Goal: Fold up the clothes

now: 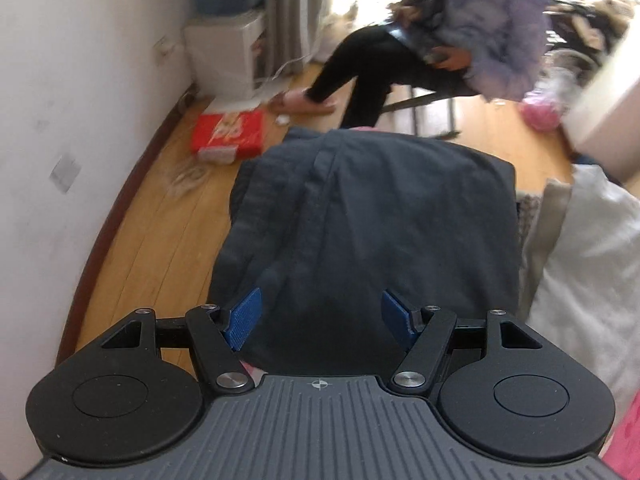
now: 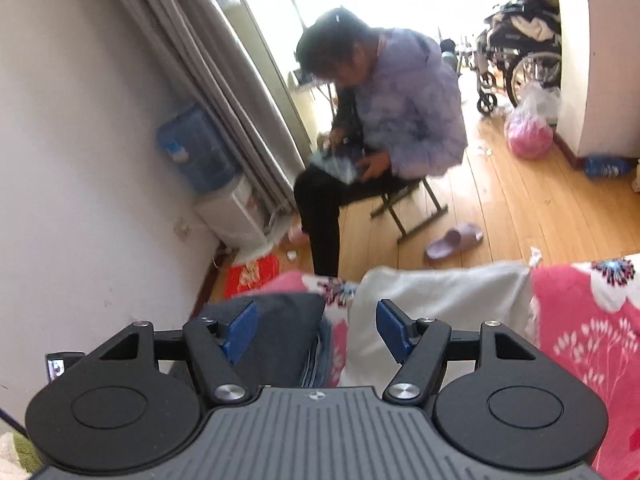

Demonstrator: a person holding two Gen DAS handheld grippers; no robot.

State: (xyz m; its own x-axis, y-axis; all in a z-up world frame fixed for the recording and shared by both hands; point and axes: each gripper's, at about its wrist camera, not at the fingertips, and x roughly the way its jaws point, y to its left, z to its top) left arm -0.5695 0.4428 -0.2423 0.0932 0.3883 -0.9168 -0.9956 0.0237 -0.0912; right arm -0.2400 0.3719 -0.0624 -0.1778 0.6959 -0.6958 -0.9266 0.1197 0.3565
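Observation:
A dark navy garment (image 1: 372, 208) lies folded on the corner of the bed, seams running away from me. My left gripper (image 1: 320, 316) hovers over its near end, pointing steeply down, its blue pads (image 1: 246, 318) wide apart and pressing on nothing. In the right wrist view the same dark garment (image 2: 280, 336) shows low behind the left finger, beside a white cloth (image 2: 436, 292). My right gripper (image 2: 317, 330) hangs above both, open, with nothing between its fingers. The picture is blurred by motion.
A pink floral bedsheet (image 2: 580, 328) covers the bed. A person (image 2: 400, 120) sits on a folding stool on the wooden floor beyond. A red box (image 1: 228, 132) and a water dispenser (image 2: 232, 208) stand by the white wall. A wheelchair (image 2: 520, 52) is far right.

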